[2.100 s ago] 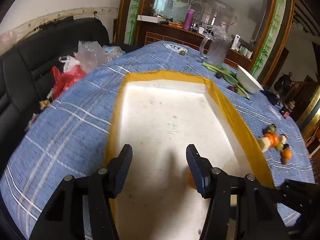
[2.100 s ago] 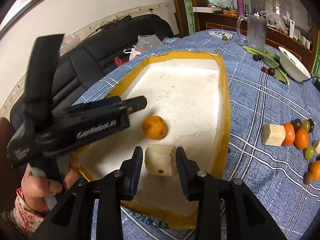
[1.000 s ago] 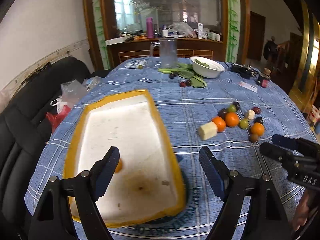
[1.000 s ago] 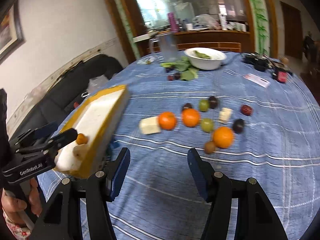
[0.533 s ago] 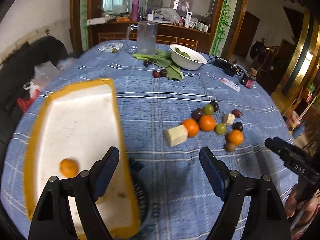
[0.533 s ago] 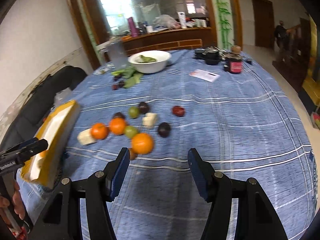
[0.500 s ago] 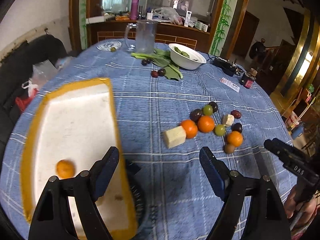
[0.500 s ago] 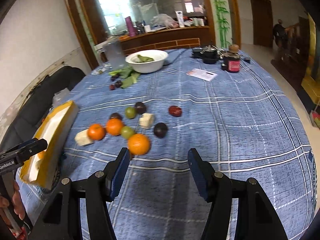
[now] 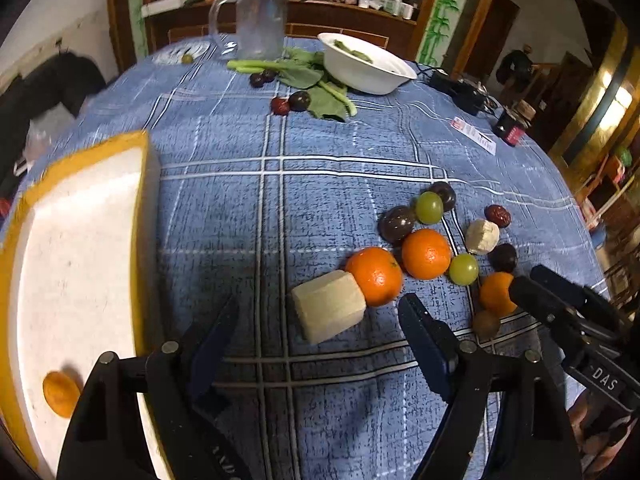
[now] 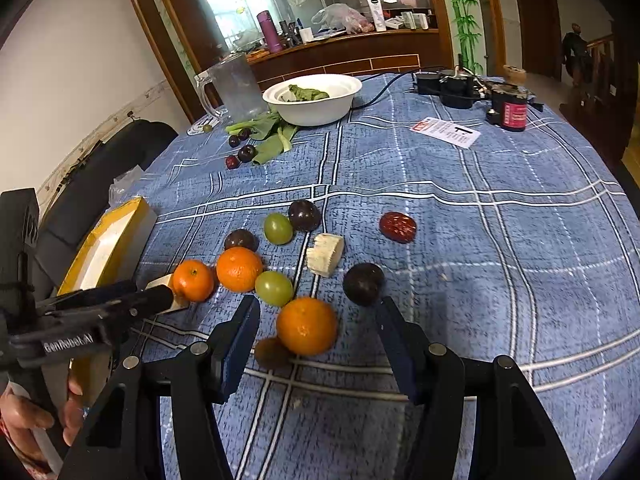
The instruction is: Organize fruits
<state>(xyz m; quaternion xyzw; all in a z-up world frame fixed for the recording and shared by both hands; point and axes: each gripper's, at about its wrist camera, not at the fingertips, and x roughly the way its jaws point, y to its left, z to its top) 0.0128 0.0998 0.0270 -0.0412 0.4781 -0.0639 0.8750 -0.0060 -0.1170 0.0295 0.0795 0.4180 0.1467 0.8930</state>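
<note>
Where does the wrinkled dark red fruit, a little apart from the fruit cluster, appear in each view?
Left wrist view: the wrinkled dark red fruit lies right of centre, at the cluster's far right edge.
Right wrist view: it lies just above centre, right of the cluster.
Shared landmark: the small pale cut chunk beside it.

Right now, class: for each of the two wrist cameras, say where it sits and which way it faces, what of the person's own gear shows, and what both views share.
Left wrist: rides the open left gripper, facing the pale block and foam tray; the right gripper shows at right.
Right wrist: rides the open right gripper, facing the nearest orange; the left gripper and a hand show at left.
Shared: fruit cluster, white bowl, blue tablecloth.
</note>
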